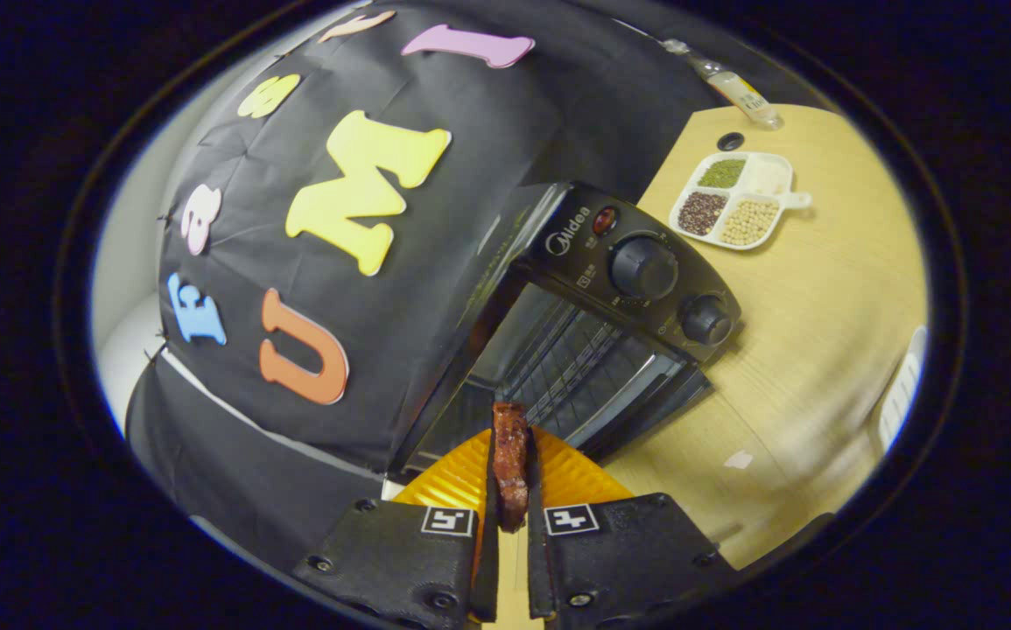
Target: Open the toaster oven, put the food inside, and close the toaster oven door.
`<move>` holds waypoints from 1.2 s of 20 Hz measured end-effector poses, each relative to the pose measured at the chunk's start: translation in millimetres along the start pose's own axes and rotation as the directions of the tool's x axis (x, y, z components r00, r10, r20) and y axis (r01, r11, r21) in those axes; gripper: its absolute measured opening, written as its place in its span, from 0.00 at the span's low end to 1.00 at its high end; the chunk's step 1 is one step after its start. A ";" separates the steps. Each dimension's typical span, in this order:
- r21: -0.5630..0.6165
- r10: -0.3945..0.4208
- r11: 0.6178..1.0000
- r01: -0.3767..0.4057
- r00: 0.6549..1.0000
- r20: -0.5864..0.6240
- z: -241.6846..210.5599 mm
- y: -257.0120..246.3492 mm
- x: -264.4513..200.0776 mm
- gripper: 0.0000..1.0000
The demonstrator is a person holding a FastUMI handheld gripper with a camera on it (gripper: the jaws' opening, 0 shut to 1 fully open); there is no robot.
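Gripper (512, 477) is clamped on a strip of dark reddish-brown food (510, 464), looks like a piece of cooked meat or jerky, with both black fingers (486, 525) squeezing it from either side so it stands up between them and pokes out past the tips. Right under it there's an orange ribbed plate (571, 477) sitting on the light wooden table (820, 350).

Just beyond the food is the black toaster oven (593, 332), and its door (645, 407) is already dropped open, so you can see the wire rack (558, 354) inside. The food is lined up roughly with the opening but it isn't inside yet, it's hanging just in front of the lowered door. The oven has two round knobs (643, 267) on its control panel, one above the other, and a small red light above them.

Further back on the table, well away from the oven, there's a white divided dish (737, 210) with different beans and grains in each compartment. Past that, at the table's far edge, lies a small bottle (737, 87), tipped on its side
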State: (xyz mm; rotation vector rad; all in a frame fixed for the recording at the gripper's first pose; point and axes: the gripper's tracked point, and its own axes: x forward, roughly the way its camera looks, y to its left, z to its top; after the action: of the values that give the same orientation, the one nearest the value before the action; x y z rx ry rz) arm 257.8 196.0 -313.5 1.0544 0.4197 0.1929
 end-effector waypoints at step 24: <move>-0.435 -0.250 0.860 0.267 0.963 0.096 -13.5 -32.4 75.4 1.00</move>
State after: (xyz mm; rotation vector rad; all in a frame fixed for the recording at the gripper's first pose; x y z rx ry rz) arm 318.8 217.5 -365.8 0.5397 0.4538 0.0242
